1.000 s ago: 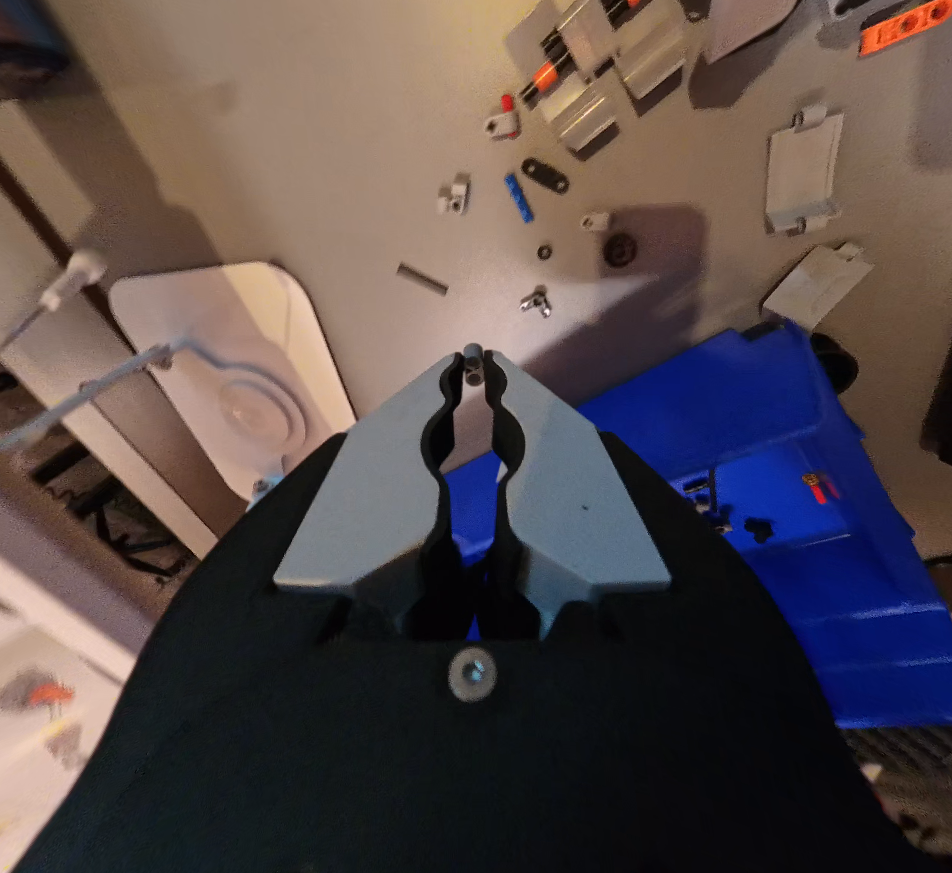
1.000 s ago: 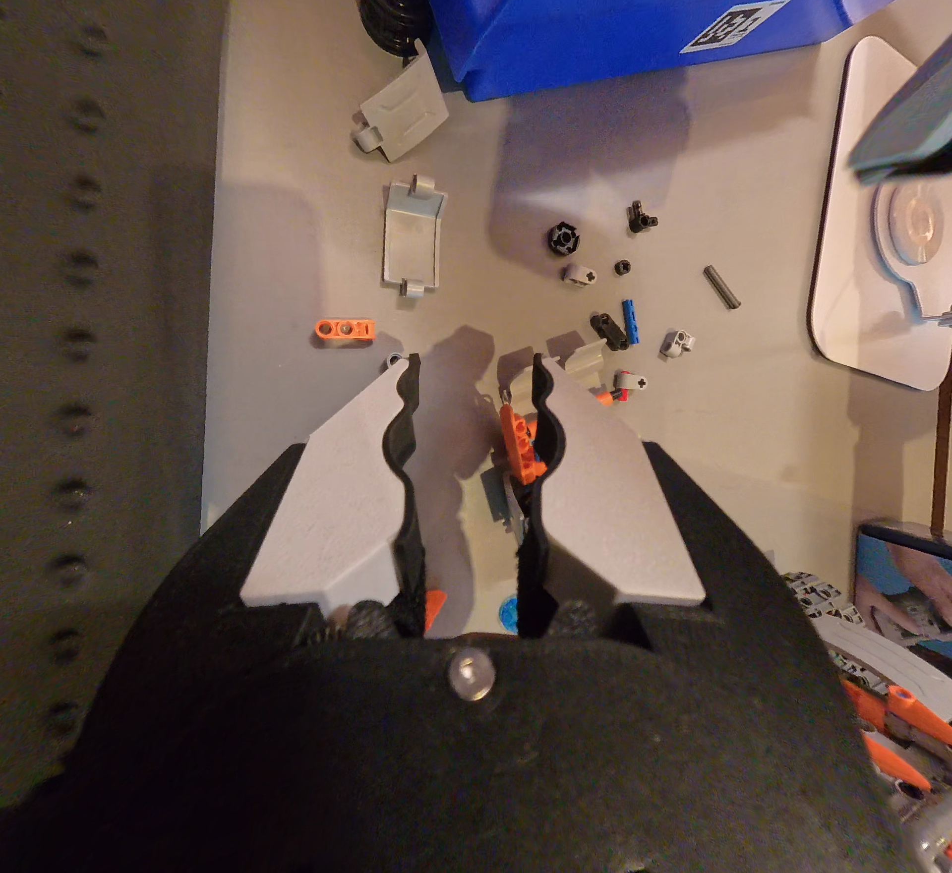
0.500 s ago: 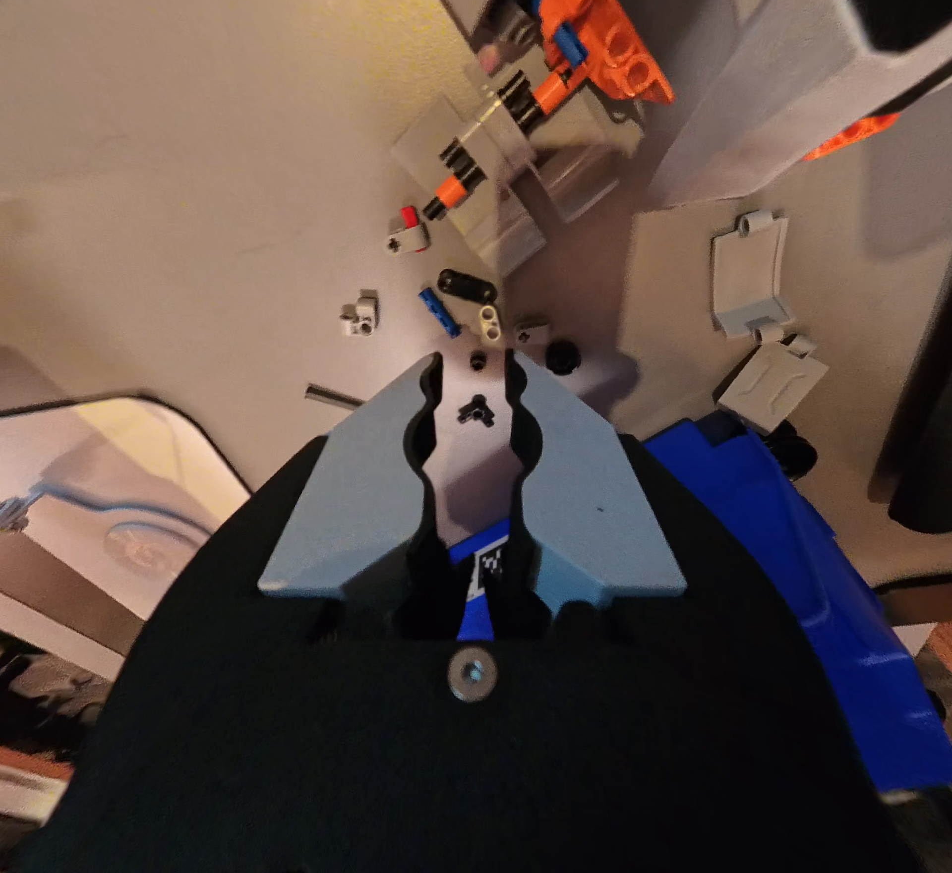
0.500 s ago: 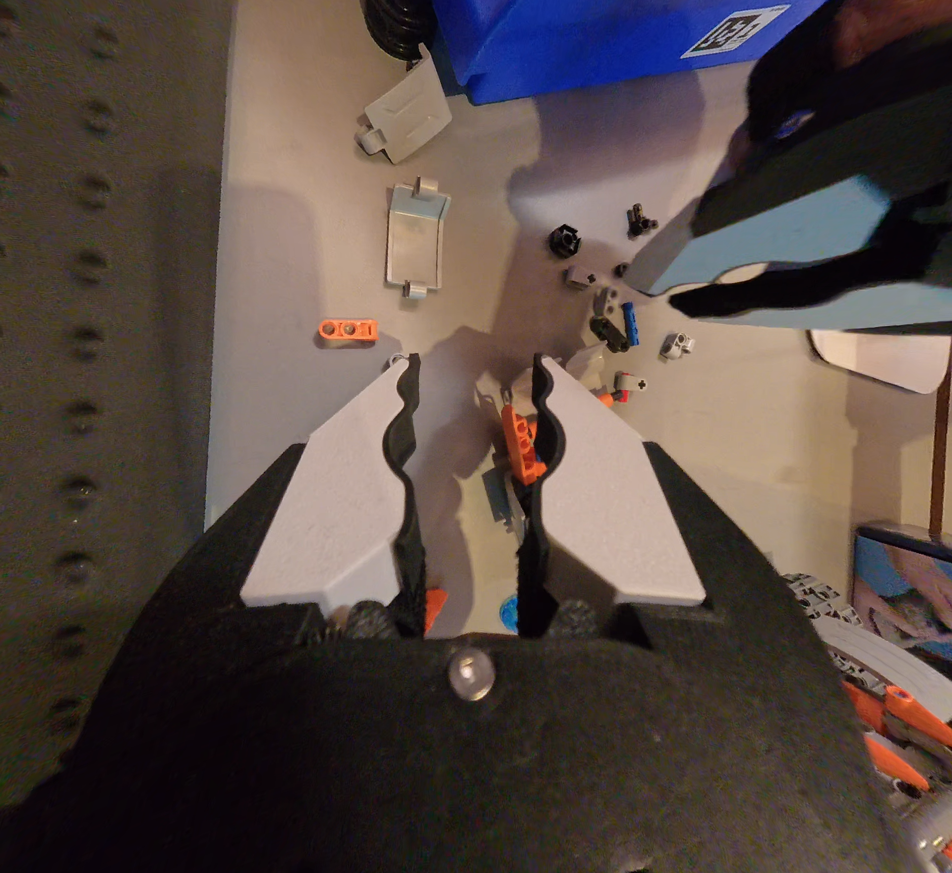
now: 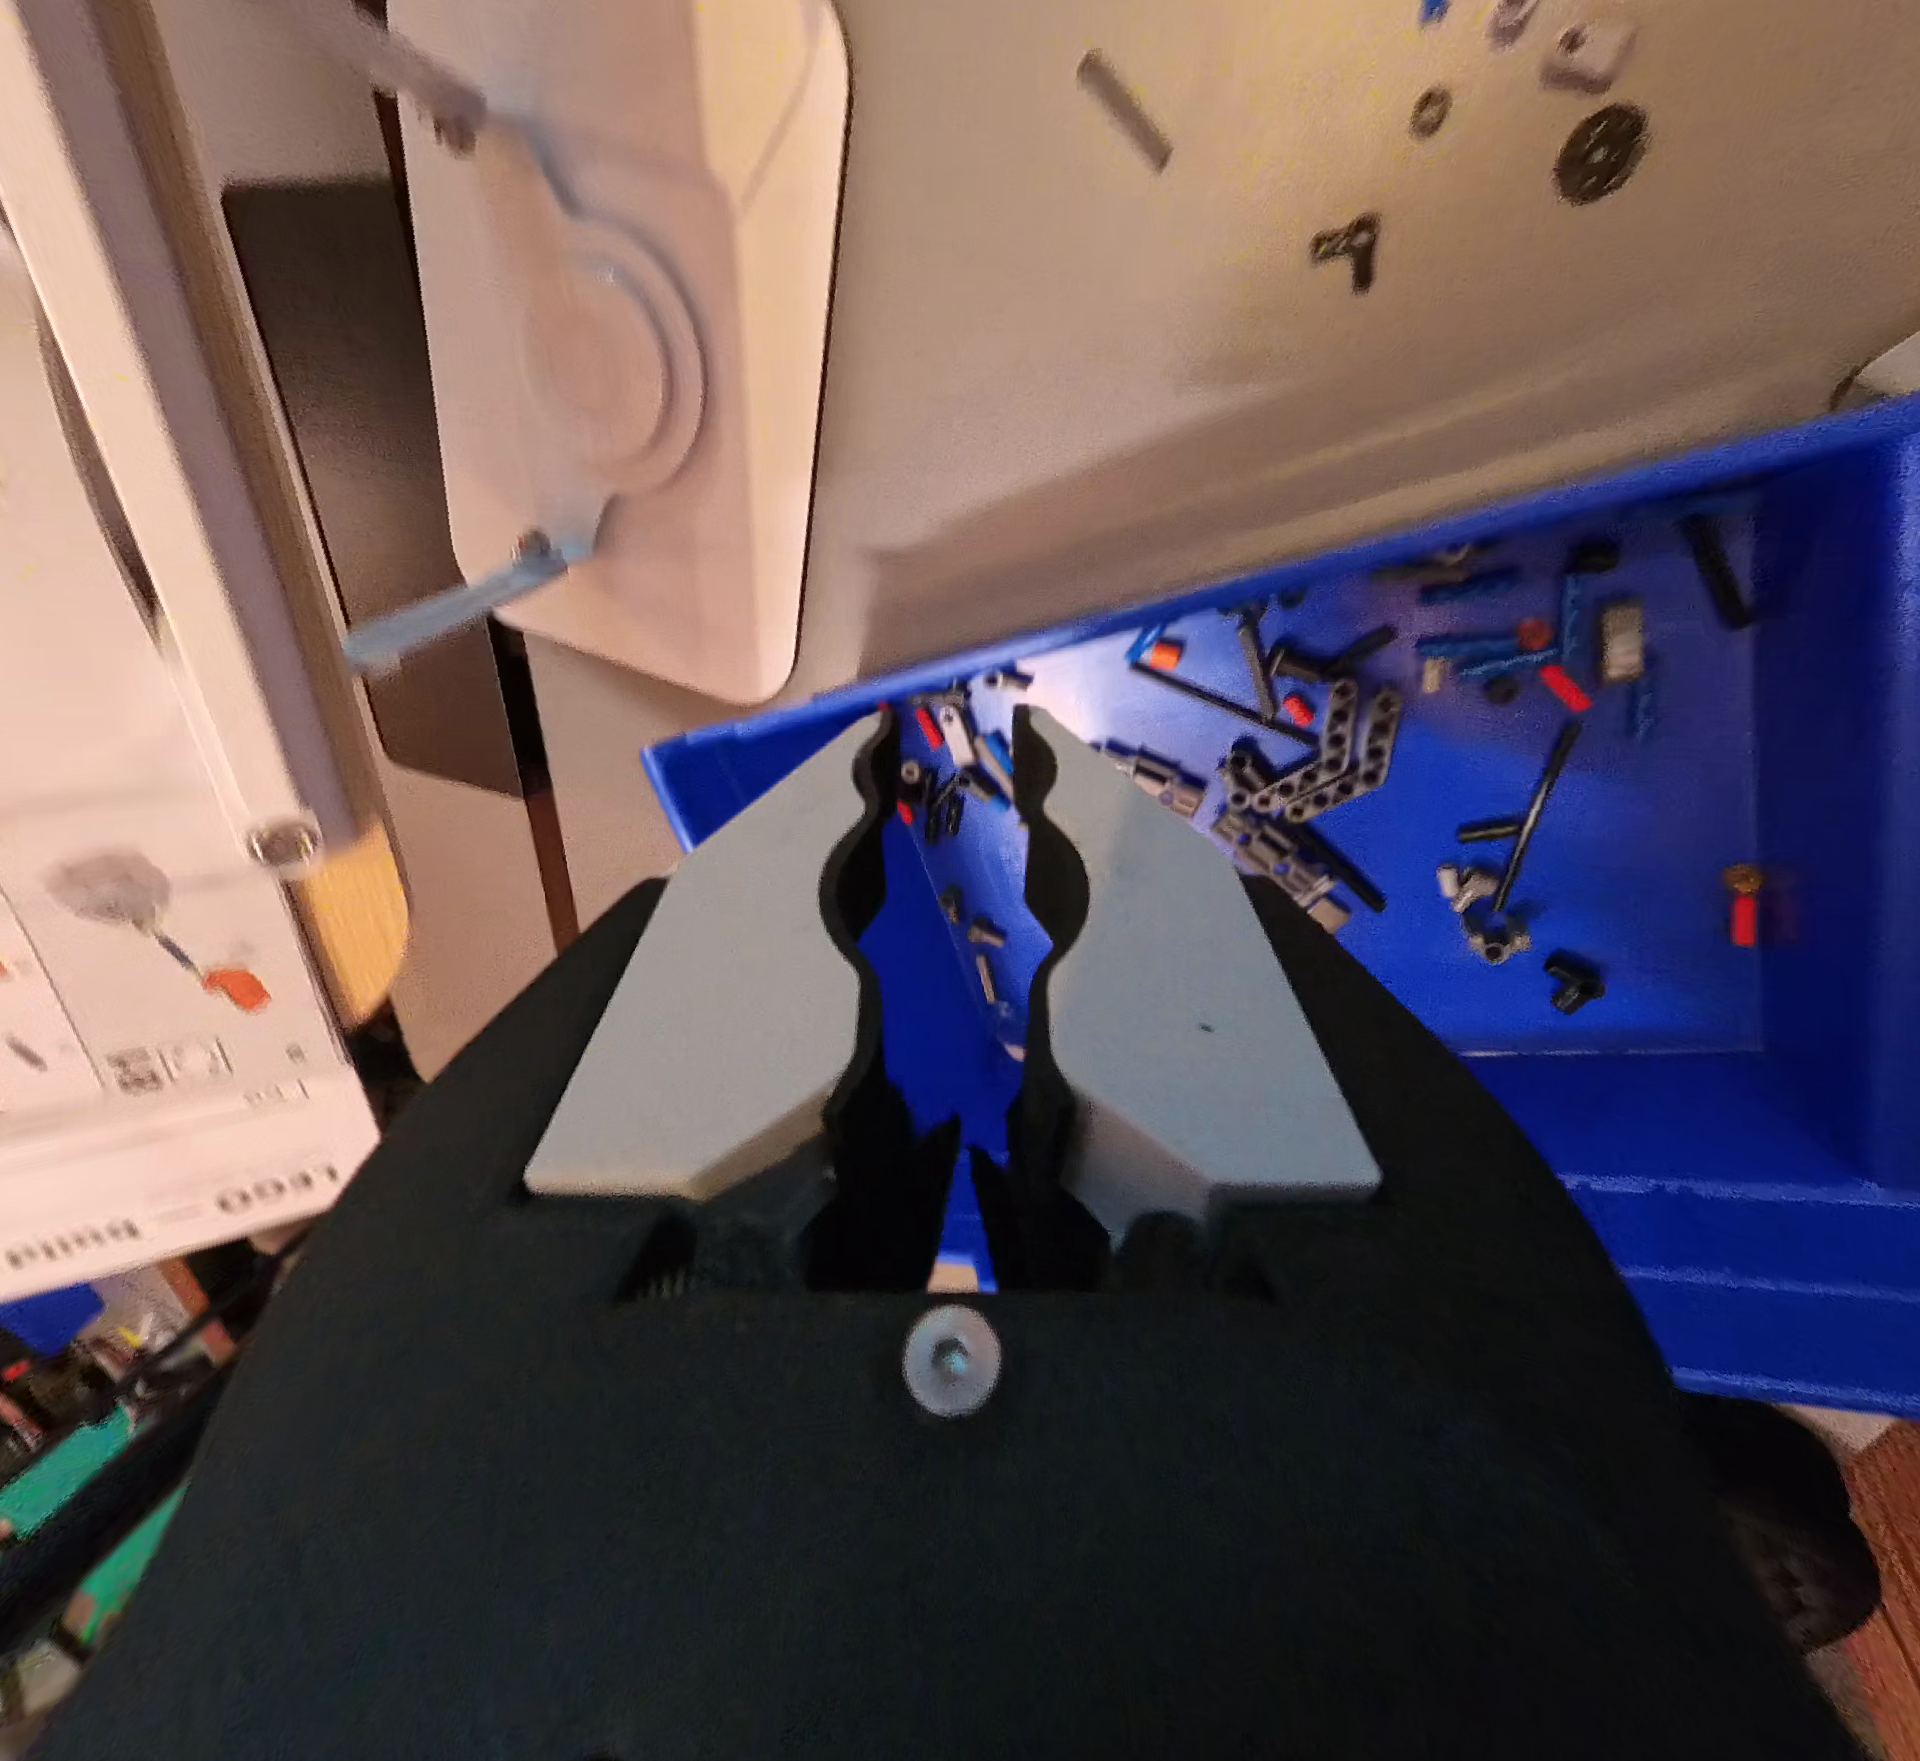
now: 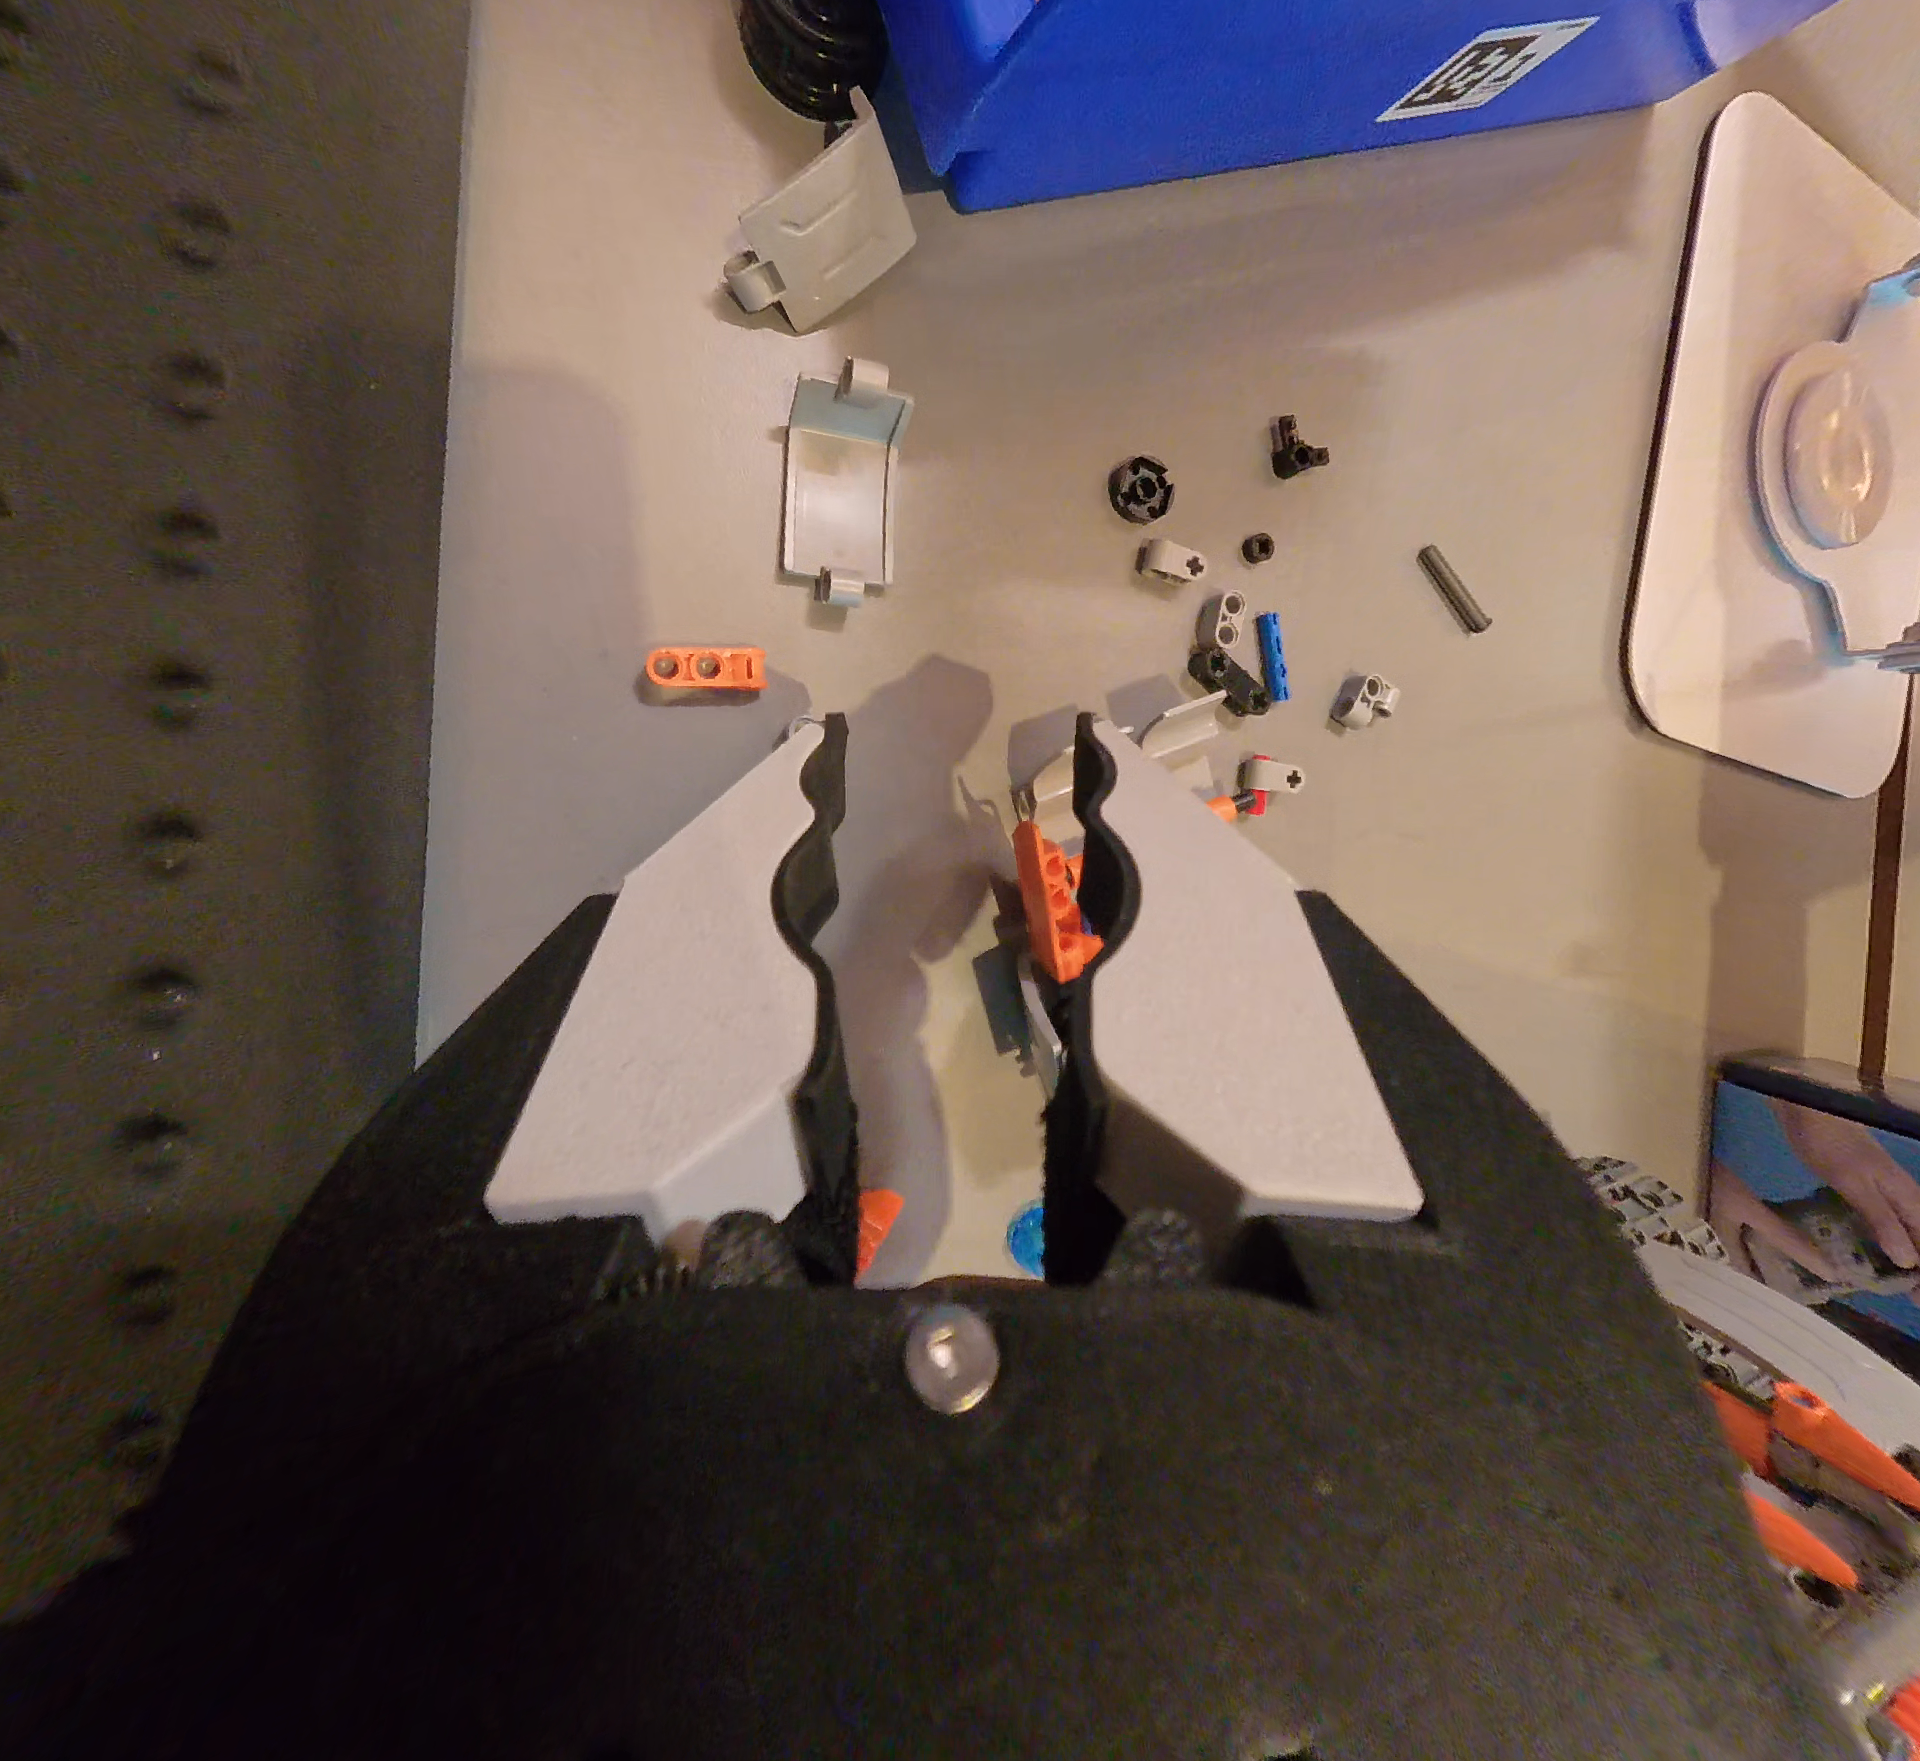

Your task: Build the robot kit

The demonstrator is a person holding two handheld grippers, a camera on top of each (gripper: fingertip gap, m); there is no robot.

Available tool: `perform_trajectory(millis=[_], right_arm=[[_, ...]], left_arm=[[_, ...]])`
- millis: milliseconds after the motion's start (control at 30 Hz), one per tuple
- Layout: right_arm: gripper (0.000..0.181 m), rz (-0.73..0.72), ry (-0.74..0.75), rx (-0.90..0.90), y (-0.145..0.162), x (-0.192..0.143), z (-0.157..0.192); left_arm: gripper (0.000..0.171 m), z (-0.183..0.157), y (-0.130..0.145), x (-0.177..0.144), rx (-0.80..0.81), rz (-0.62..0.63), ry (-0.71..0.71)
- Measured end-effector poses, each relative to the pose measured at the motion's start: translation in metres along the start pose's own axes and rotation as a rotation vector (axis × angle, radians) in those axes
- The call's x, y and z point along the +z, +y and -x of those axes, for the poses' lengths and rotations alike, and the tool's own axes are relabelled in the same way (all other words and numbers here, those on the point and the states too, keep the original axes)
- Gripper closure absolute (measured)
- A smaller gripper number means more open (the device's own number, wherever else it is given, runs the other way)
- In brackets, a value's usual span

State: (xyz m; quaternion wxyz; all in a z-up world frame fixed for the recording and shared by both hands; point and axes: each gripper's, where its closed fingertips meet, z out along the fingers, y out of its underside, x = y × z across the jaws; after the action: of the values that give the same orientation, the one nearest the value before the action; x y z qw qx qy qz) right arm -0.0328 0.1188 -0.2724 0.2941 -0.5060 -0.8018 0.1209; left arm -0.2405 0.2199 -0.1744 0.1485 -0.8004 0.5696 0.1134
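The left gripper [image 5: 951, 724] hangs over the near corner of the blue bin [image 5: 1704, 1150], fingers parted and holding nothing; between them show small loose parts on the bin floor. The bin's far rim runs slantwise across the left wrist view, and beyond it the table [image 5: 1039, 257] lies mostly bare up to a white tray [image 5: 769, 361] at the table's left edge. A black angle connector [image 5: 1348, 248] and a grey pin [image 5: 1122, 109] lie on that bare stretch, well apart from the bin. The right gripper [image 6: 956, 724] sits low over the table [image 6: 582, 464] with its fingers apart, gripping nothing; an orange-and-grey assembly [image 6: 1051, 901] lies between them, close against the right finger, its long axis running roughly along the fingers. An orange beam [image 6: 704, 669] lies crosswise just beyond the left fingertip, near the table's left edge. A curved grey panel [image 6: 842, 490] lies farther ahead, its long axis pointing away.
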Motion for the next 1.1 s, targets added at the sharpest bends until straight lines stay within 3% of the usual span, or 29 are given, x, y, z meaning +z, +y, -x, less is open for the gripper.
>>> perform_trajectory(millis=[200,467,867,1100], right_arm=[[0.139,0.010,-0.005,0.001,0.002,0.002,0.001],[0.139,0.010,-0.003,0.003,0.002,0.002,0.000],[0.139,0.013,-0.005,0.004,0.003,0.002,0.000],[0.139,0.010,-0.001,0.002,0.002,0.001,0.000]], left_arm=[[0.151,-0.004,0.056,0.028,-0.099,0.084,0.020],[0.151,-0.009,0.093,0.076,-0.173,0.162,0.082],[0.152,-0.016,0.097,0.113,-0.199,0.168,0.149],[0.164,-0.020,0.095,0.119,-0.197,0.147,0.164]])
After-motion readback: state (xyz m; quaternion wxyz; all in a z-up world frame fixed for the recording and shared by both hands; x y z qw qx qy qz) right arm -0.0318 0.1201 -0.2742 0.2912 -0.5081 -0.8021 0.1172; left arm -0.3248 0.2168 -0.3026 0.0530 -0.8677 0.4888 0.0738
